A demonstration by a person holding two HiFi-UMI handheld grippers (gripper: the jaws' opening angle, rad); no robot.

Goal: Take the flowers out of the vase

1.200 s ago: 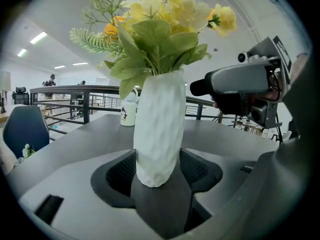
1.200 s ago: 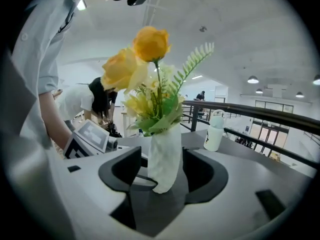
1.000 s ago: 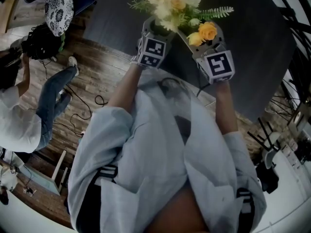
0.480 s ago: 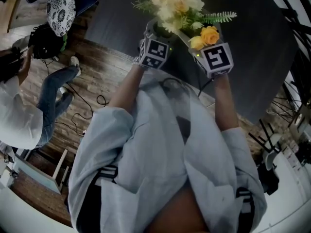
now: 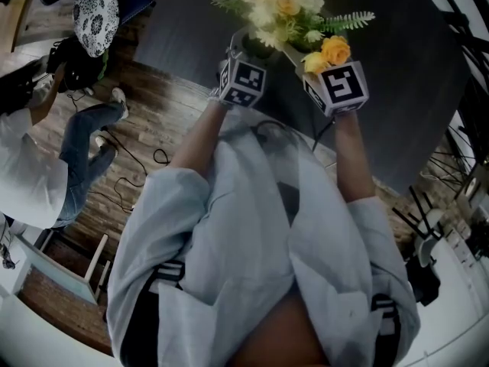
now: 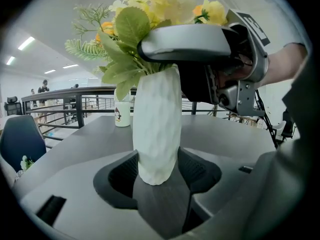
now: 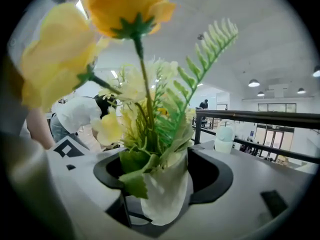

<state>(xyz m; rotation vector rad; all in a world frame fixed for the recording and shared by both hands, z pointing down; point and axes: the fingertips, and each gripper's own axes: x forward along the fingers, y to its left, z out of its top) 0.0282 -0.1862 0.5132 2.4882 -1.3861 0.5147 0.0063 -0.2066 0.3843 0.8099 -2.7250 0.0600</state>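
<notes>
At the far left of the head view a bystander in jeans (image 5: 84, 151) stands on the wood floor (image 5: 145, 136), well apart from our dark table (image 5: 397, 90). Our left gripper (image 6: 156, 171) has just been closing its jaws, and its pads press both sides of the upright white vase (image 6: 156, 124) near its base. A small white cup (image 6: 122, 115) sits behind it by the railing (image 6: 65, 96). Our right gripper (image 7: 162, 179) has just been spreading its jaws. They stand wide around the vase mouth and the flowers (image 7: 150, 114) in it, gripping nothing. A yellow rose (image 7: 125, 6) hangs close to that camera, blocking its upper left.
</notes>
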